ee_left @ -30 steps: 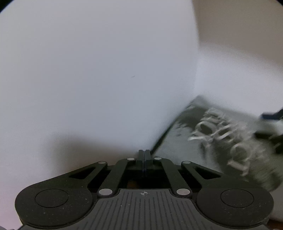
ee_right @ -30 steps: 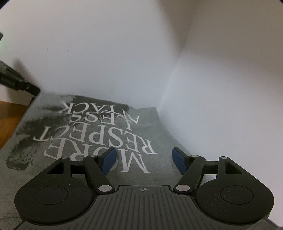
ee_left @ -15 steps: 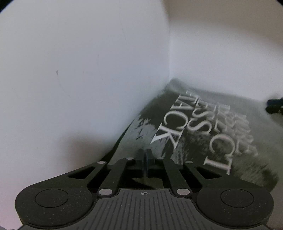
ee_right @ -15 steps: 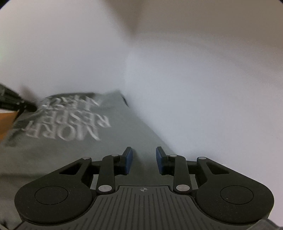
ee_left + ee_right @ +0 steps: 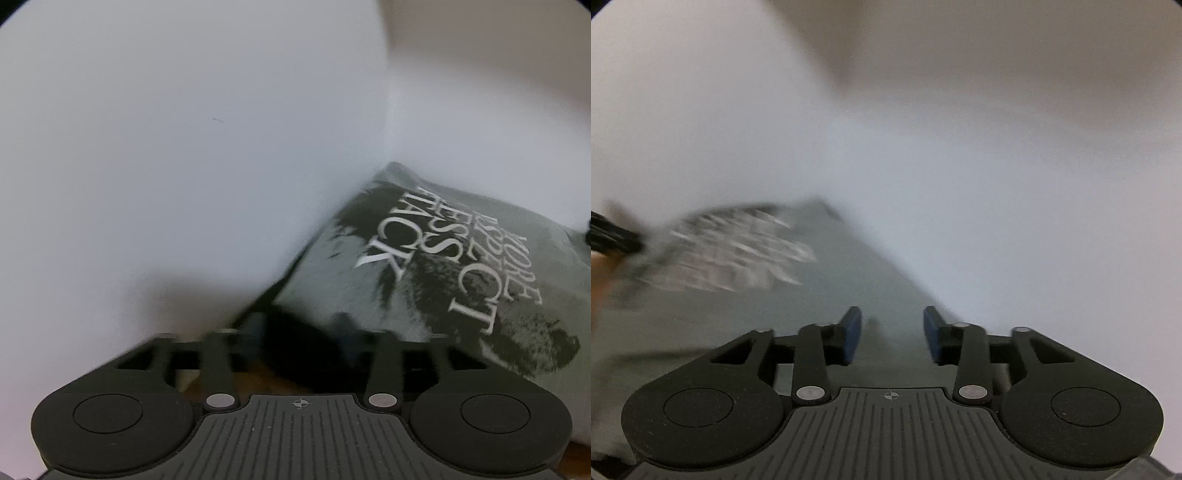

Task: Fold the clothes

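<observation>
A grey T-shirt (image 5: 424, 295) with white lettering lies flat against the corner of two white walls. It reaches to the right of my left gripper (image 5: 299, 326). That gripper is open and its fingers are blurred over the shirt's dark near-left edge; nothing shows between them. In the right wrist view the same T-shirt (image 5: 827, 295) is smeared by motion. My right gripper (image 5: 892, 332) is open just above the plain grey cloth near the right wall, and its blue pads (image 5: 853, 330) hold nothing. The left gripper's black tip (image 5: 613, 240) shows at the left edge.
White walls (image 5: 184, 147) close in on the left and behind, and another wall (image 5: 1034, 221) runs along the right. A strip of brown tabletop (image 5: 258, 371) shows under the left gripper.
The left gripper has gone from shut to open at the shirt's edge. The right gripper's fingers have spread wider than half a second ago, and its view has swung further towards the right wall.
</observation>
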Available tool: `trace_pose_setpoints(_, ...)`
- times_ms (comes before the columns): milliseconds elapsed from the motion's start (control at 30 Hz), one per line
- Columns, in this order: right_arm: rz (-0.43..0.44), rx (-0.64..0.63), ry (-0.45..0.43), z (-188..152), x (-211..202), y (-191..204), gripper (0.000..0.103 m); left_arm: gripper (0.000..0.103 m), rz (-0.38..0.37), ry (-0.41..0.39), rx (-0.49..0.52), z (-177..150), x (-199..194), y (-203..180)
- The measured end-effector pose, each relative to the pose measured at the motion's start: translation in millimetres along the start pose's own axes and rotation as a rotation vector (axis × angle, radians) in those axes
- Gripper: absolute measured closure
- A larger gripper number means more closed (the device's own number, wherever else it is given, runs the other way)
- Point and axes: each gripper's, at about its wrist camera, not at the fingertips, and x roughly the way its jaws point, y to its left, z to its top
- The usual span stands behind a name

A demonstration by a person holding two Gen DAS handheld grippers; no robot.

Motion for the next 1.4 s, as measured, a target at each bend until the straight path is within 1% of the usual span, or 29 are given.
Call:
trace_pose_setpoints(67,0.055,-0.01,-0.009,3,-14,23,0.052,0.021,-0.018,-0.019,-0.014,-3,-20,9)
trace_pose_setpoints(100,0.074,-0.021,-0.009,4,-21,35,0.049,0.019,-0.027,-0.025,-0.02,-4,-29,14)
trace_pose_setpoints(133,0.091,-0.034,-0.009,4,-28,47,0.042,0.016,-0.037,-0.033,-0.021,-5,-38,16)
trace_pose_setpoints(167,0.108,-0.046,-0.01,4,-34,59,0.037,0.009,-0.04,-0.045,-0.02,-5,-47,14)
trace_pose_setpoints(233,0.152,-0.064,-0.018,3,-50,83,0.033,0.0,-0.047,-0.069,-0.018,-7,-64,12)
trace_pose_setpoints(300,0.195,-0.079,-0.026,4,-60,108,0.028,0.0,-0.059,-0.074,-0.022,-14,-85,11)
trace_pose_setpoints(333,0.212,-0.077,-0.031,3,-66,119,0.023,0.0,-0.066,-0.072,-0.024,-18,-95,11)
trace_pose_setpoints(433,0.274,-0.026,-0.022,3,-71,154,0.014,0.0,-0.074,-0.072,-0.026,-33,-124,11)
trace_pose_setpoints(467,0.288,-0.016,-0.013,3,-73,166,0.01,0.0,-0.075,-0.072,-0.026,-39,-131,12)
trace_pose_setpoints(533,0.305,-0.009,-0.005,1,-77,192,0.008,0.0,-0.088,-0.069,-0.032,-50,-143,18)
trace_pose_setpoints(567,0.31,-0.011,-0.015,0,-80,204,0.003,0.0,-0.094,-0.068,-0.036,-56,-149,21)
trace_pose_setpoints(633,0.306,-0.004,-0.016,-1,-84,223,0.0,0.0,-0.106,-0.065,-0.042,-68,-161,27)
trace_pose_setpoints(800,0.284,0.034,0.013,-4,-88,265,0.0,0.0,-0.135,-0.06,-0.057,-96,-189,44)
trace_pose_setpoints(1000,0.214,0.069,0.09,-19,-86,297,0.0,0.0,-0.163,-0.064,-0.059,-115,-202,69)
trace_pose_setpoints(1100,0.193,0.12,0.128,-27,-86,310,0.0,0.0,-0.167,-0.059,-0.033,-122,-201,78)
trace_pose_setpoints(1233,0.128,0.183,0.151,-33,-83,321,0.0,0.0,-0.179,-0.028,-0.027,-128,-188,89)
trace_pose_setpoints(1300,0.092,0.18,0.141,-35,-81,327,0.0,0.0,-0.181,-0.016,-0.009,-131,-178,93)
trace_pose_setpoints(1400,0.091,0.186,0.16,-36,-76,330,0.0,0.0,-0.18,0.019,0.006,-134,-155,98)
